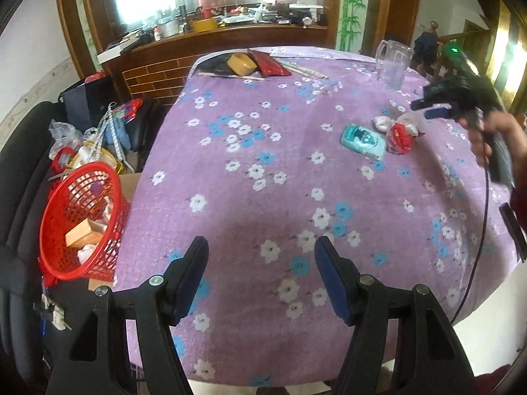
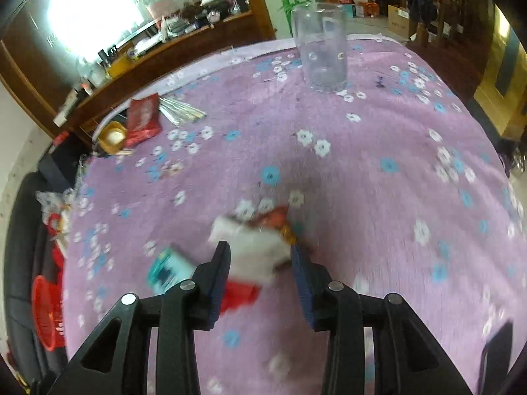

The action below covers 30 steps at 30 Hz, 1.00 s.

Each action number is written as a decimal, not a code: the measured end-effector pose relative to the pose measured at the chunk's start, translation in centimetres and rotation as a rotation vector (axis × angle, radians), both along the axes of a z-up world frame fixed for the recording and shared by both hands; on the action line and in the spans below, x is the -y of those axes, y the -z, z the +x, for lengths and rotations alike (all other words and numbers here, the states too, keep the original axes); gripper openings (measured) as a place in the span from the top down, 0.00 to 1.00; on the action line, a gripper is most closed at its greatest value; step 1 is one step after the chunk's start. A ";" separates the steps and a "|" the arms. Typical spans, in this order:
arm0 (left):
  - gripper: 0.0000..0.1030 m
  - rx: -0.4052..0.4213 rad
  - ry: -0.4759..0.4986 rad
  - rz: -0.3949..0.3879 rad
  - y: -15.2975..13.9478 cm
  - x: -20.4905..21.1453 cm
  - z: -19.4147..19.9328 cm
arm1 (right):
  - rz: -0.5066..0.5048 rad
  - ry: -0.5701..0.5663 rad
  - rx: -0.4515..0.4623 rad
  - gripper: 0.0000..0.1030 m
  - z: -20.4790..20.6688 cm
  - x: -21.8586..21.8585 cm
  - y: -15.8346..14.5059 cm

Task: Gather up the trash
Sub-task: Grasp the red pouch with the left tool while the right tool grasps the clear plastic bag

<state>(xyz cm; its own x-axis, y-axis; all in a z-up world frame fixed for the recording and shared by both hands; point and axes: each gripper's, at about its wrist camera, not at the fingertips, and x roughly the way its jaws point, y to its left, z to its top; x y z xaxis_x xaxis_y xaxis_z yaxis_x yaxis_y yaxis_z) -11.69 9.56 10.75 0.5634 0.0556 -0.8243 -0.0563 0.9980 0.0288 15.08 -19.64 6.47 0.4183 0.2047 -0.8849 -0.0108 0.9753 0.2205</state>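
On the purple floral tablecloth (image 1: 263,171) lie a teal packet (image 1: 364,138), a white crumpled tissue (image 1: 382,123) and a red-and-white plastic wad (image 1: 402,135). A hand holds my right gripper (image 1: 423,109) just above and to the right of this pile, not touching it. In the blurred right wrist view the white and red wad (image 2: 257,250) shows between the parted fingers of the right gripper (image 2: 260,253), with the teal packet (image 2: 168,268) to its left. My left gripper (image 1: 262,250) hangs open over bare cloth near the front, with nothing in it.
A red mesh basket (image 1: 56,217) with scraps and a small box inside sits off the table's left edge, among clutter on a dark chair. A clear glass jug (image 1: 392,65) stands far right. A yellow box (image 1: 242,64), a red pouch (image 1: 270,62) and chopsticks lie at the far edge.
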 end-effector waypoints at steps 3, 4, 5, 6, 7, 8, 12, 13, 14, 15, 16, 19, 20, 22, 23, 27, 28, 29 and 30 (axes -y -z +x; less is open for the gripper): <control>0.36 -0.012 -0.014 0.006 0.3 -0.3 -0.3 | 0.017 -0.038 -0.053 0.60 2.5 -0.8 2.6; 0.36 -0.015 -0.017 0.007 0.3 -0.4 -0.3 | 0.022 -0.052 -0.067 0.60 3.0 -1.0 3.3; 0.36 -0.017 -0.021 0.009 0.4 -0.4 -0.3 | 0.012 -0.068 -0.088 0.59 3.2 -1.3 4.0; 0.36 -0.017 -0.022 0.008 0.4 -0.4 -0.2 | -0.011 -0.076 -0.084 0.59 3.3 -1.4 4.3; 0.36 -0.016 -0.022 0.005 0.4 -0.3 -0.1 | -0.026 -0.092 -0.069 0.59 3.0 -1.6 4.2; 0.36 -0.013 -0.019 0.001 0.3 -0.3 0.1 | -0.020 -0.117 -0.077 0.59 2.5 -1.9 4.2; 0.36 -0.008 0.011 -0.012 0.2 0.6 1.5 | -0.060 -0.253 -0.121 0.64 -0.3 -3.5 3.9; 0.36 -0.006 0.022 -0.017 0.2 0.8 1.8 | -0.068 -0.285 -0.146 0.66 -1.3 -4.0 4.2; 0.36 -0.001 0.039 -0.025 0.1 1.3 2.3 | -0.077 -0.304 -0.159 0.69 -2.4 -4.2 4.5; 0.36 0.002 0.055 -0.030 0.0 1.8 2.8 | -0.084 -0.324 -0.165 0.72 -3.9 -4.4 4.7; 0.36 0.003 0.071 -0.036 -0.1 2.2 3.2 | -0.082 -0.328 -0.161 0.73 -5.1 -4.3 4.6; 0.36 -0.020 0.152 -0.077 0.0 4.4 5.2 | -0.034 -0.298 -0.158 0.76 -8.4 -3.3 4.3; 0.36 -0.025 0.171 -0.091 0.0 5.0 5.7 | -0.004 -0.278 -0.151 0.76 -9.3 -2.8 4.1; 0.36 -0.048 0.221 -0.128 0.5 6.7 7.0 | 0.070 -0.232 -0.133 0.76 -11.1 -1.5 3.4; 0.36 -0.060 0.239 -0.142 0.8 7.7 7.6 | 0.092 -0.209 -0.125 0.76 -11.7 -0.9 3.1; 0.35 -0.100 0.285 -0.181 2.4 11.0 10.0 | 0.102 -0.138 -0.083 0.76 -14.4 1.5 1.7; 0.35 -0.114 0.281 -0.193 3.0 11.7 10.8 | 0.098 -0.129 -0.075 0.76 -14.9 1.9 1.3; 0.35 -0.128 0.272 -0.203 3.5 12.2 11.5 | 0.098 -0.119 -0.070 0.76 -15.2 2.4 1.0; 0.35 -0.143 0.260 -0.209 4.0 12.6 12.1 | 0.101 -0.106 -0.065 0.76 -15.8 2.8 0.7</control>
